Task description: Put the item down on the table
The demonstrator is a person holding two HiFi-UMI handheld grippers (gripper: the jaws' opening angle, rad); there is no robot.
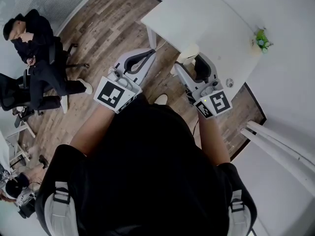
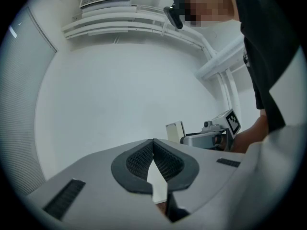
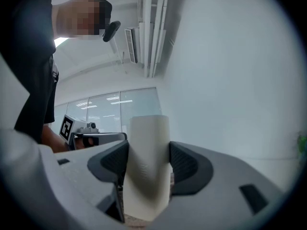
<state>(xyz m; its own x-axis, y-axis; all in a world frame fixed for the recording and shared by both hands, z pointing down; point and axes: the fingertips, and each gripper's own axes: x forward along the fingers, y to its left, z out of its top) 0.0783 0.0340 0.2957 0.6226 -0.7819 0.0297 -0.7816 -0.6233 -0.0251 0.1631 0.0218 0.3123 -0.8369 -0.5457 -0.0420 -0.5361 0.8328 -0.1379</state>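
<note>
Plainly, the item (image 3: 149,128) is clamped between the jaws of the right gripper (image 3: 146,166), its long axis running out along them. It is held at the near edge of the table (image 1: 206,18), which lies just ahead. The left gripper (image 2: 153,146) is closed on nothing.
</note>
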